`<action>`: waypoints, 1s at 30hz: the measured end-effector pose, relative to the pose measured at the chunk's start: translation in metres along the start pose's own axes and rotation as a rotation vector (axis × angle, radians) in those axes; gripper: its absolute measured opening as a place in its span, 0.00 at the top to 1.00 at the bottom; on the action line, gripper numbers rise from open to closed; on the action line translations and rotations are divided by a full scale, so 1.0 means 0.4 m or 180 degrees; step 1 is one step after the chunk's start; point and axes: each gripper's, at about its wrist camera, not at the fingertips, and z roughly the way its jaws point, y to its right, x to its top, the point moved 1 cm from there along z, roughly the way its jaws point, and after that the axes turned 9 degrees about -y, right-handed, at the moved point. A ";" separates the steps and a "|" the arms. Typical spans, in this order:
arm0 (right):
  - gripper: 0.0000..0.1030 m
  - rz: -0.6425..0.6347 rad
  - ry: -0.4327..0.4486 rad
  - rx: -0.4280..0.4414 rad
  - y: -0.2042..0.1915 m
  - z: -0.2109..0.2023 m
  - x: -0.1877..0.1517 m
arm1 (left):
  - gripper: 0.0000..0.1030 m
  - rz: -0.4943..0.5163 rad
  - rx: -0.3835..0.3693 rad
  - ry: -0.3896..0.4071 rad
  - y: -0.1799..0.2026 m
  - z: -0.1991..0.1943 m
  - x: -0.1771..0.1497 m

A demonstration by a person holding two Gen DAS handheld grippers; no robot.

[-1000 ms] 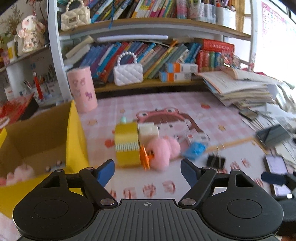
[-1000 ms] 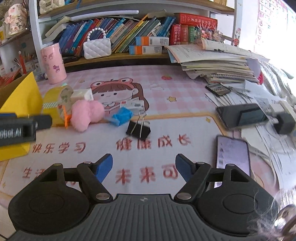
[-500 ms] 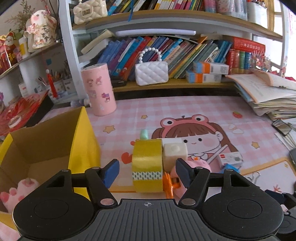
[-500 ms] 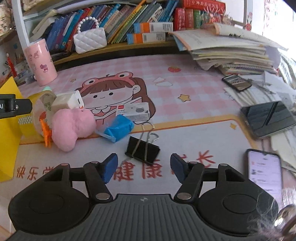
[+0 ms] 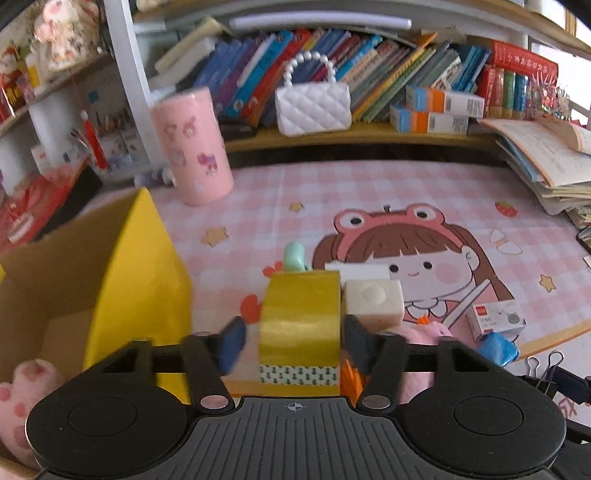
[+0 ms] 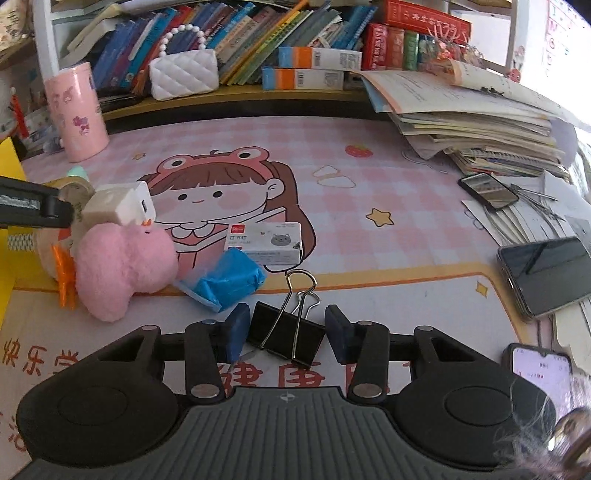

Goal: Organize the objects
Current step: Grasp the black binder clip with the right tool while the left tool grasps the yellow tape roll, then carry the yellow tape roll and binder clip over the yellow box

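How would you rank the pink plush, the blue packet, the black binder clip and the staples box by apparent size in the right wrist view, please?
1. pink plush, clearly largest.
2. blue packet, black binder clip and staples box look roughly alike; the clip lies nearest the camera, between the open right gripper fingers, so I would not rank these three.

Pink checked desk mat [image 6: 388,177] with frog-hat girl print covers the desk. Pink printed cylinder [image 5: 192,146] stands at the mat's back-left corner. Low shelf [image 5: 354,134] runs along the back edge: white quilted handbag [image 5: 313,105] with pearl handle on it, two orange-blue boxes [image 6: 310,68] stacked to its right, row of leaning books [image 6: 258,33] behind. Sagging stack of papers and notebooks [image 6: 480,122] at the back-right corner. Right edge: three phones – small one [image 6: 487,190] near the stack, large dark one [image 6: 546,275] further forward, lit-screen one [image 6: 541,369] at the front-right corner.
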 end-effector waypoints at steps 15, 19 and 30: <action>0.60 -0.0136 0.0193 0.0243 0.020 -0.118 -0.032 | 0.62 -0.0327 -0.0241 0.0522 -0.064 -0.176 -0.037; 0.60 -0.0166 0.0135 0.0328 0.004 -0.153 -0.069 | 0.62 -0.0279 -0.0416 0.0538 -0.069 -0.222 -0.092; 0.59 -0.0361 0.0154 0.0385 -0.081 -0.254 -0.154 | 0.62 -0.0330 -0.0672 0.0344 -0.150 -0.278 -0.270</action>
